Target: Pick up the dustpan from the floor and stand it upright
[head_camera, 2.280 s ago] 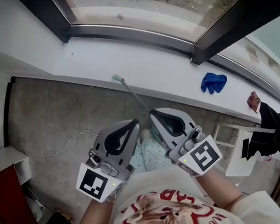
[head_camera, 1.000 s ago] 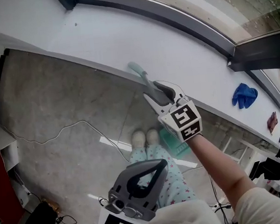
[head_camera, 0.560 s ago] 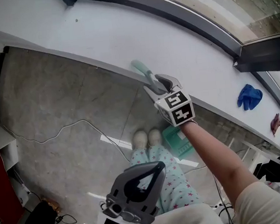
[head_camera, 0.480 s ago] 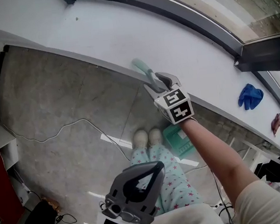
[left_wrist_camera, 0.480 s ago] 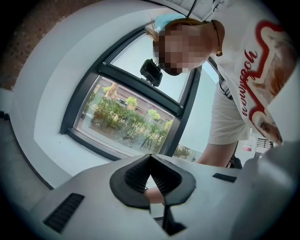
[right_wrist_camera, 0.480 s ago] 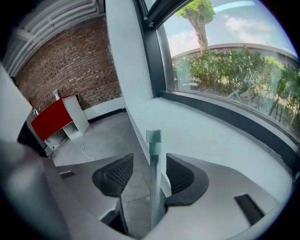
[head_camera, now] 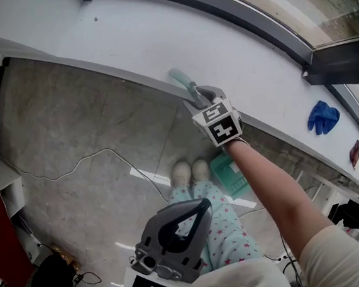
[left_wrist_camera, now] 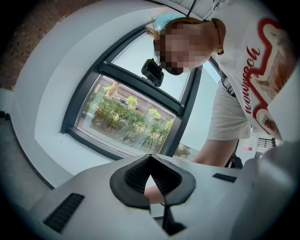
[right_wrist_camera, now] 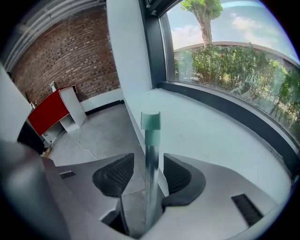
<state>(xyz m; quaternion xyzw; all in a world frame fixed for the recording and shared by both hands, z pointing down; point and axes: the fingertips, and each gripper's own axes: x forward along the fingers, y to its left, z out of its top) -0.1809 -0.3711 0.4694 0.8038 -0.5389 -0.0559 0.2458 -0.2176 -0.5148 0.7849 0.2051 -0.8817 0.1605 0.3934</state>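
The dustpan (head_camera: 230,174) stands up on the floor (head_camera: 71,131), its green pan in the lower middle of the head view, next to the person's shoes (head_camera: 191,170). Its long handle (right_wrist_camera: 151,154) goes up and away from the pan, and the top leans on the edge of the white window ledge (head_camera: 126,44). The right claw (head_camera: 200,96) is around the handle near the top. It has just been opening, so the handle runs between the loose jaws and is not squeezed. I think this claw must pull back gently so the handle stays put. The left claw (head_camera: 201,206) is closed and empty, low in the frame. A bit earlier both claws were close together; now the right arm is stretched out
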